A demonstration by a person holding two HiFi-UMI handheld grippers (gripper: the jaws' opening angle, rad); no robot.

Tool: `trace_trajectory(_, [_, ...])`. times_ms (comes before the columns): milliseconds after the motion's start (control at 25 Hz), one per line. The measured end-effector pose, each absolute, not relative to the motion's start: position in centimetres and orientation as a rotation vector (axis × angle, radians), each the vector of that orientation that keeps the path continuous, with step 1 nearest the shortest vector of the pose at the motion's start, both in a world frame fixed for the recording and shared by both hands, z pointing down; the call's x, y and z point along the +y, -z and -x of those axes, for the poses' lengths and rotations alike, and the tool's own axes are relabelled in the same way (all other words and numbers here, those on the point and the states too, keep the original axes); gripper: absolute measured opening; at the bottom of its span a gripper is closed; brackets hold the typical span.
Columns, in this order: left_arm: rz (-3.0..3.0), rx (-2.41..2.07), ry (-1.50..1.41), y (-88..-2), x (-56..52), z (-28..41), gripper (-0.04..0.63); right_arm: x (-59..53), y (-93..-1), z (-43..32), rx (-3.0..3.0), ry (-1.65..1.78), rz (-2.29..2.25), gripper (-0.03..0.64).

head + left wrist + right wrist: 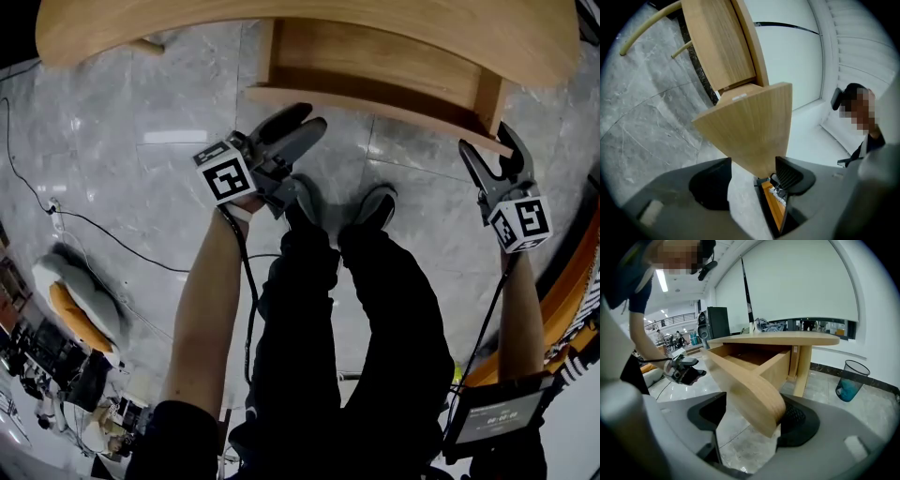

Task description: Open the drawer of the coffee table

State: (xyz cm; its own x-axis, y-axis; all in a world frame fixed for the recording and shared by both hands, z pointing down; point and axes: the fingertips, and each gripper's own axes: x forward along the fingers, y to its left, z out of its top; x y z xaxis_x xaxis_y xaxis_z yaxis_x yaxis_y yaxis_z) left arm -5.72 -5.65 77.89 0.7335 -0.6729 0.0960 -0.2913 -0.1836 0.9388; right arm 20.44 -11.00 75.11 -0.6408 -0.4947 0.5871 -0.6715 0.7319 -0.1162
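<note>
Two grippers flanked the drawer (375,70), one at each end of its front, likely so that a pull would run straight and not skew. The left gripper (314,116) and the right gripper (484,134) each had its fingers (799,420) spread apart around a corner of the wood, neither clamping it. Farther off, the drawer already stood well out from under the table (787,339), so the opening looked largely done.

The left gripper (752,180), fingers (791,174) apart, straddles the end of the wooden drawer front (750,124).
</note>
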Motion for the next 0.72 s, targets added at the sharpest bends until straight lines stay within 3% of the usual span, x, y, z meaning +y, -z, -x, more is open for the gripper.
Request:
trace_trajectory(360, [-1.736,-0.985,0.070,-79.7,-3.8,9.7,0.328,-11.4,-74.9,-20.7,-2.339,-0.491,-0.905,0.331])
trace_trajectory(600, [-2.081,-1.183,-0.607,-75.5,-4.8,11.9,0.334,-11.6,-74.2,-20.9,-2.267,-0.468,-0.889,0.326])
trace_trajectory(720, [-2.155,-1.245,-0.793,-73.7,-6.4,12.6,0.336,-11.1,-73.4,-21.2,-2.241,-0.469,-0.876,0.323])
